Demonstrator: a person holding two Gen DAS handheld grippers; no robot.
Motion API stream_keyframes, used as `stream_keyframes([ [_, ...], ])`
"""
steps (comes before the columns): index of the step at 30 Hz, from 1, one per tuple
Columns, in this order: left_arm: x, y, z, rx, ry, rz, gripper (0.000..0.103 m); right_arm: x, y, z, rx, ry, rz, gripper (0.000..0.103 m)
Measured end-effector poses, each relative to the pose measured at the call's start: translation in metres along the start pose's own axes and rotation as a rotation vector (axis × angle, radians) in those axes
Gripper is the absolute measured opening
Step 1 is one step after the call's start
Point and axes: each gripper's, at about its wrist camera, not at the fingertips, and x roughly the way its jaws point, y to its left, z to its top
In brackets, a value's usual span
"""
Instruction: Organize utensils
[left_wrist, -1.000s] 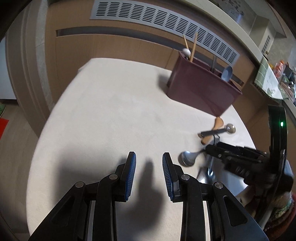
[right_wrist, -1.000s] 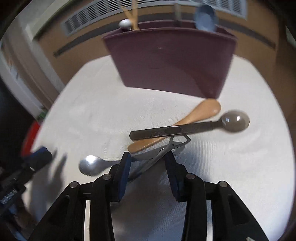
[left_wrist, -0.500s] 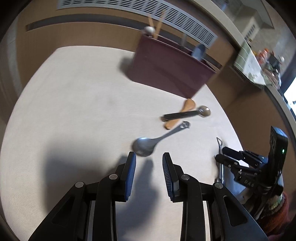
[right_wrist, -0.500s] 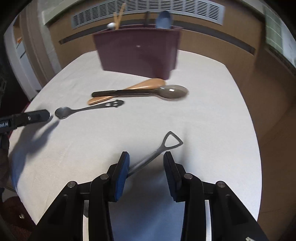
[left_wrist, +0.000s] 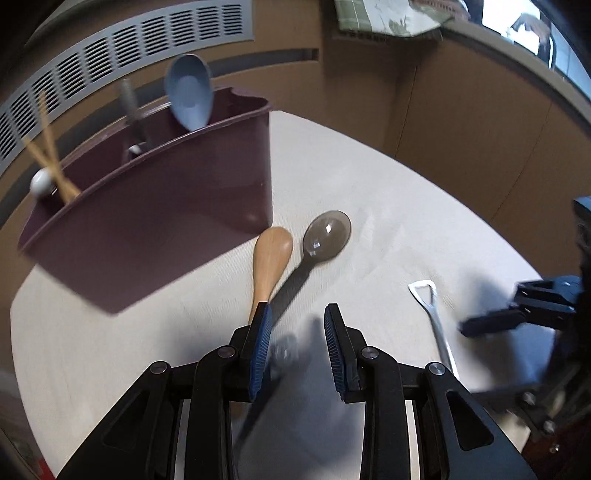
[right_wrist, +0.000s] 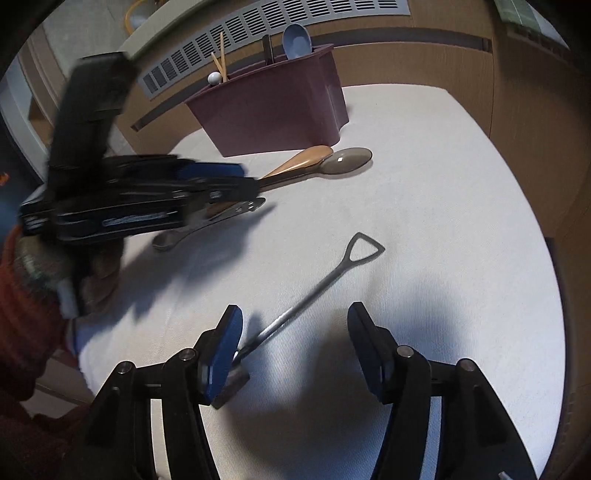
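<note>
**Right claw spreading over the shovel-handled utensil, left claw above the crossed spoons**

The right claw (right_wrist: 293, 347) hangs low over the white counter (right_wrist: 443, 221) with its jaws opening wide; the shovel-handled metal utensil (right_wrist: 317, 288) lies flat between them, its triangular loop end pointing away and its near end tucked by the left blue pad (right_wrist: 221, 350); the right pad stands clear of it, so nothing is gripped. The left claw (left_wrist: 297, 343) sits partly open above the cluster of spoons, blurred, with its pads pressing on nothing; a small metal handle end shows dimly on the counter between its fingers. Just ahead of it lie the wooden spoon (left_wrist: 271, 258) and the dark translucent spoon (left_wrist: 325, 236), bowls side by side near the corner of the maroon caddy (left_wrist: 166, 221), their handles crossing towards the left claw. In the right wrist view a steel spoon (right_wrist: 207, 225) lies under the left claw, bowl towards the counter's near edge. The caddy stands at the far side of the counter and holds a pale blue spoon (left_wrist: 188, 92), a dark handle (left_wrist: 131, 107), wooden chopsticks (left_wrist: 50, 162) and a white round-headed piece (left_wrist: 40, 182). A red knitted sleeve (right_wrist: 26, 314) shows at the left edge of the right wrist view.
</note>
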Motion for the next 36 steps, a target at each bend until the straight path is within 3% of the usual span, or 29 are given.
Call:
stream_keyframes([
  [2, 0.011, 0.001, 0.009, -0.007, 0.017, 0.0, 0.031, -0.004, -0.005, -0.005, 0.012, -0.007, 0.038, 0.056],
  [4, 0.02, 0.0, 0.013, -0.014, 0.04, -0.007, 0.031, -0.007, -0.007, -0.009, -0.008, -0.015, 0.036, 0.048],
  [6, 0.025, -0.004, 0.008, -0.013, 0.081, -0.03, 0.031, -0.01, -0.011, -0.011, -0.011, -0.022, 0.005, 0.028],
  [8, 0.019, -0.008, 0.0, -0.004, 0.075, -0.018, 0.031, -0.012, -0.017, -0.011, 0.002, -0.026, -0.016, 0.022],
  [11, 0.008, -0.003, -0.016, -0.066, 0.082, -0.035, 0.031, -0.011, -0.021, -0.008, 0.028, -0.025, -0.003, 0.021],
  [17, -0.007, 0.016, -0.037, -0.178, 0.083, -0.062, 0.031, -0.007, -0.015, 0.002, -0.008, -0.03, -0.09, 0.021],
  [21, 0.01, 0.008, -0.014, -0.118, 0.065, -0.028, 0.03, -0.005, -0.017, 0.007, -0.02, -0.041, -0.148, 0.021],
  [29, 0.052, -0.007, 0.045, -0.066, 0.034, 0.044, 0.031, -0.007, -0.019, 0.002, -0.014, -0.051, -0.154, 0.022],
  [36, 0.052, -0.009, 0.04, -0.139, 0.004, 0.051, 0.03, -0.009, -0.013, -0.002, -0.044, -0.056, -0.169, 0.023],
])
